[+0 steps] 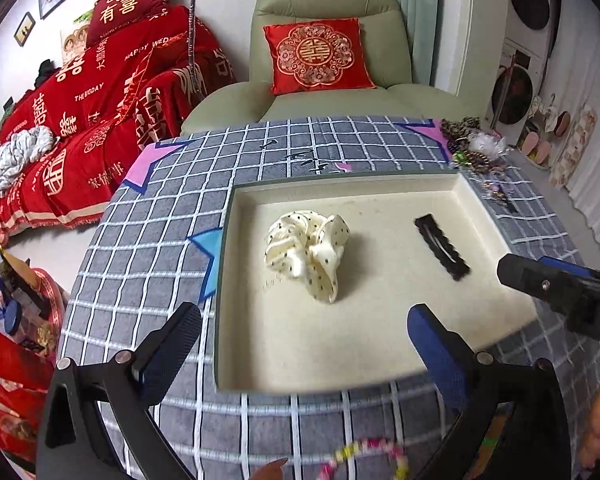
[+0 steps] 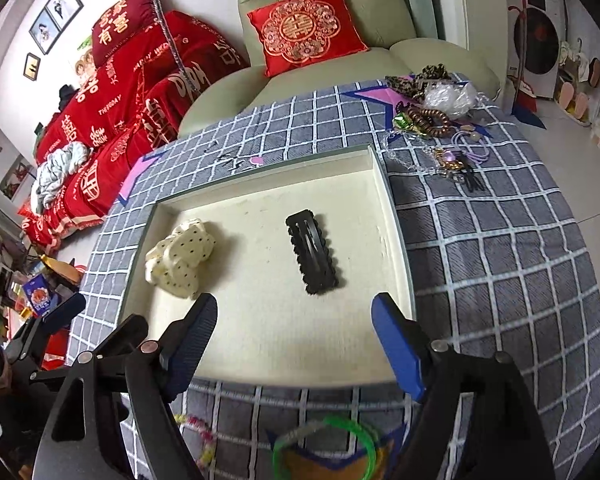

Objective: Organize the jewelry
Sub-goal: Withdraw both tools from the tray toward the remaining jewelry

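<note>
A shallow cream tray (image 1: 380,364) (image 2: 284,360) lies on the checked tablecloth. In it lie a cream polka-dot scrunchie (image 1: 312,252) (image 2: 182,258) and a black scalloped hair clip (image 1: 442,247) (image 2: 312,256). My left gripper (image 1: 304,344) is open and empty over the tray's near edge, in front of the scrunchie. My right gripper (image 2: 294,336) is open and empty over the near edge, in front of the clip; it also shows at the right of the left wrist view (image 1: 560,288). A heap of jewelry (image 2: 440,120) (image 1: 474,148) lies beyond the tray's far right corner.
A pink and yellow bead bracelet (image 1: 364,458) (image 2: 200,436) and a green bangle (image 2: 324,450) lie on the cloth near me. A green armchair (image 1: 328,56) with a red cushion stands behind the table. A red-covered sofa (image 1: 80,120) is at the left.
</note>
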Motion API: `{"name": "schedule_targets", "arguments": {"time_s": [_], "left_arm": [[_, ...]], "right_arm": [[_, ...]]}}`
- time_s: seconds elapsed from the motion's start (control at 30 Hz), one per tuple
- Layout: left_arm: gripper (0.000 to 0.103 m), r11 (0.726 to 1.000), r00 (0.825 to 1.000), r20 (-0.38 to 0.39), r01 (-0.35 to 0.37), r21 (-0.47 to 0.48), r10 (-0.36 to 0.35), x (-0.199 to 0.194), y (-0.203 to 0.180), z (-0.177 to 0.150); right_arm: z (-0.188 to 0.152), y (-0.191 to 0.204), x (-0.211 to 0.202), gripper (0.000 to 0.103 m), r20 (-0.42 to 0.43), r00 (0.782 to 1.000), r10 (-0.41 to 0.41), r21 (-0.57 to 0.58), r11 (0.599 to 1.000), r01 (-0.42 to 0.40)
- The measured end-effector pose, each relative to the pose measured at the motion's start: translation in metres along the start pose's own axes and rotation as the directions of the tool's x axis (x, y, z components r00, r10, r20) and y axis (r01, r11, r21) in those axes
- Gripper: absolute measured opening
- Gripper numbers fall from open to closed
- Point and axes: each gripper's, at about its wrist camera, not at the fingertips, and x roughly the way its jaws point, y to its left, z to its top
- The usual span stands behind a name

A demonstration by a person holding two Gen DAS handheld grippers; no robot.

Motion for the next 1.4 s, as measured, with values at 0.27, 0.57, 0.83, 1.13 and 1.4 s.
{"name": "schedule_targets", "arguments": {"time_s": [0.27,0.57,0.83,1.13,1.4], "left_arm": [[0.103,1.000,1.000,0.002,0.017,-0.010,-0.017,-0.047,0.004,-0.042],[0.103,1.000,1.000,0.025,-0.016,-0.026,0.017,-0.091,0.019,-0.103],[0.103,0.998,0.998,0.031,-0.054,-0.022,0.054,-0.110,0.026,-0.153],[0.103,0.997,0.998,-0.041,-0.051,-0.065,0.049,-0.100,0.040,-0.198],[0.103,0.996,0.997,-0.064,-0.048,-0.073,0.043,-0.089,0.038,-0.212]], "right_arm": [[-0.034,0.009,-0.043,0.103,0.040,0.999,0.033,-0.028,0.999,-0.032],[-0.083,0.017,-0.087,0.103,0.061,0.998,0.035,-0.046,0.998,-0.033],[-0.133,0.012,-0.111,0.103,0.055,0.998,0.012,-0.049,0.999,-0.010],[-0.189,-0.006,-0.108,0.103,-0.021,0.999,-0.039,-0.024,0.999,0.039],[-0.222,-0.011,-0.099,0.103,-0.067,0.993,-0.099,-0.046,0.994,0.096]]}}
